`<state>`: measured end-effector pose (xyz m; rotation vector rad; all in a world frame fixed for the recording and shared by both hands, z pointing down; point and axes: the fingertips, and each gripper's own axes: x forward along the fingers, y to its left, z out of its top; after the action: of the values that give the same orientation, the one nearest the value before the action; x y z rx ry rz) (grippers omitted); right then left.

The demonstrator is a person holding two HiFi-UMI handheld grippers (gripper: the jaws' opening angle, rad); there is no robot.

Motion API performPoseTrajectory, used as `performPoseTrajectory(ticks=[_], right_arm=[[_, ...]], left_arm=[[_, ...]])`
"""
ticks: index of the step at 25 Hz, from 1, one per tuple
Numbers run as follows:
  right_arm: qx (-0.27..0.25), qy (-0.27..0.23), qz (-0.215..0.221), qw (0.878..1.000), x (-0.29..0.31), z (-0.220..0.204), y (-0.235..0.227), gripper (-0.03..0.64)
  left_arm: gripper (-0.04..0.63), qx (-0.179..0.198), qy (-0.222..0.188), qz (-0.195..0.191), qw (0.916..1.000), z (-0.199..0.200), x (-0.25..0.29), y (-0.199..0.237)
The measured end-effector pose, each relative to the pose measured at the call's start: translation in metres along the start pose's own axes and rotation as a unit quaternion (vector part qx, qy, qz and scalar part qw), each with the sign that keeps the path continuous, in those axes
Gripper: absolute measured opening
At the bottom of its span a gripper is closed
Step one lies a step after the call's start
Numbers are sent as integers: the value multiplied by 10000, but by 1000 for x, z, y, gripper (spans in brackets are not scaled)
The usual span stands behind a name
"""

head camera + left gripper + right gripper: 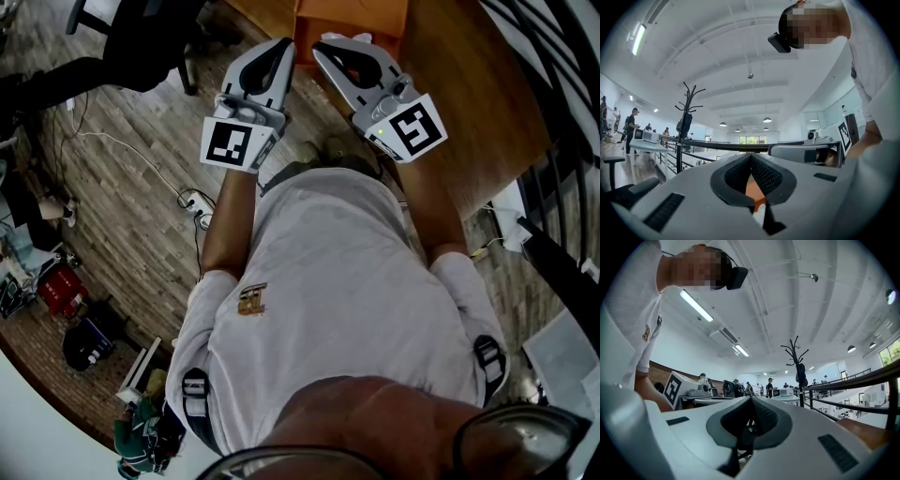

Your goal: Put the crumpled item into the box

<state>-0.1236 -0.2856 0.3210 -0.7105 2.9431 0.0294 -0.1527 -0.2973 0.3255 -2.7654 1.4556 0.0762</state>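
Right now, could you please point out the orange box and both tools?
orange box (pixel 323 17): head view, bare orange surface.
left tool (pixel 282 45): head view, between its tips.
right tool (pixel 325 43): head view, between its tips.

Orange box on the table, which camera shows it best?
Head view: the orange box spreads broadly along the top edge. Left gripper view shows only an orange sliver past its jaws; right gripper view, nothing.

Open-plan office or lab: long desks (pixel 650 146), coat stand (pixel 686 118), railing (pixel 726 146), ceiling strip lights (pixel 696 305).
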Motion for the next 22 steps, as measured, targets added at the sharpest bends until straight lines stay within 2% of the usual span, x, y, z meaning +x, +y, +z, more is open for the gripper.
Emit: performPoseTrajectory(ticks=[9, 22], right_arm=[[-46, -222, -19, 9997, 2, 10, 6, 34], [-171, -200, -37, 9996, 0, 11, 11, 33]], left_arm=[[20, 30, -18, 37, 10000, 2, -5, -1], [20, 20, -60, 22, 10000, 2, -10, -3]])
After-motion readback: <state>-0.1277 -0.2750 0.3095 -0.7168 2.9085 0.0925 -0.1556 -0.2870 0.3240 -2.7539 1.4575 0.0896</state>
